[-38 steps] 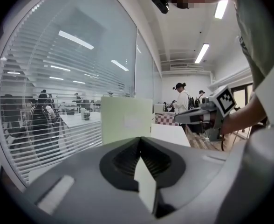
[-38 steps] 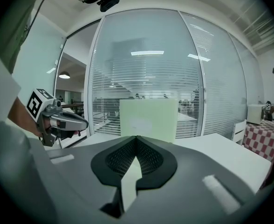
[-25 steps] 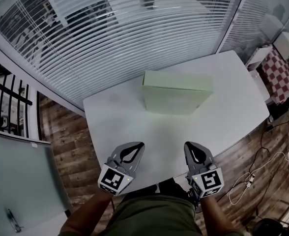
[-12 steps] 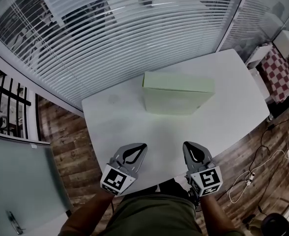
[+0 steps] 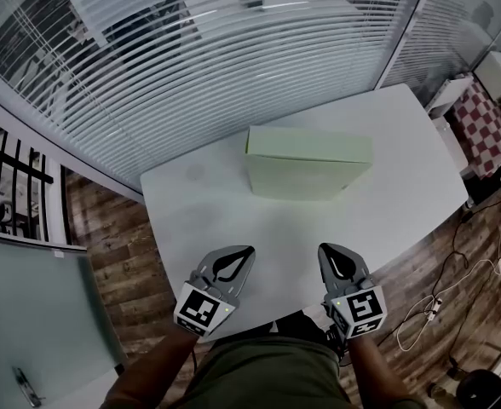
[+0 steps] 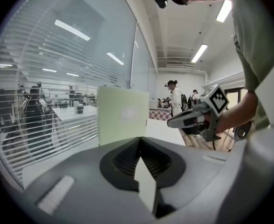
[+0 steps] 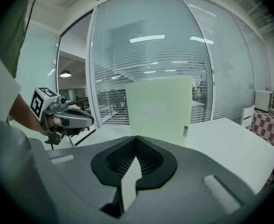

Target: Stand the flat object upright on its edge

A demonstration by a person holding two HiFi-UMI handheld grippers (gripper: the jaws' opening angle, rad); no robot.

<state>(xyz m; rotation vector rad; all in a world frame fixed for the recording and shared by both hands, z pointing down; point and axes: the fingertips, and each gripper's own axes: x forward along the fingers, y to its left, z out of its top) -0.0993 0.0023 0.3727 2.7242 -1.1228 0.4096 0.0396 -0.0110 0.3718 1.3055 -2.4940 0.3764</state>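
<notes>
box (image 5: 308,170) upright mid table (image 5: 206,204), blinds (image 5: 233,66) behind; label (image 7: 152,109) unreadable. left gripper (image 5: 244,252), right gripper (image 5: 325,250) both pressed together, empty, well short of box.

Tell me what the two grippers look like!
Both are grey plastic. The left gripper and right gripper each have a black teardrop-shaped hollow on top and a white cube with black square markers at the back. The person wears an olive-green top.
</notes>
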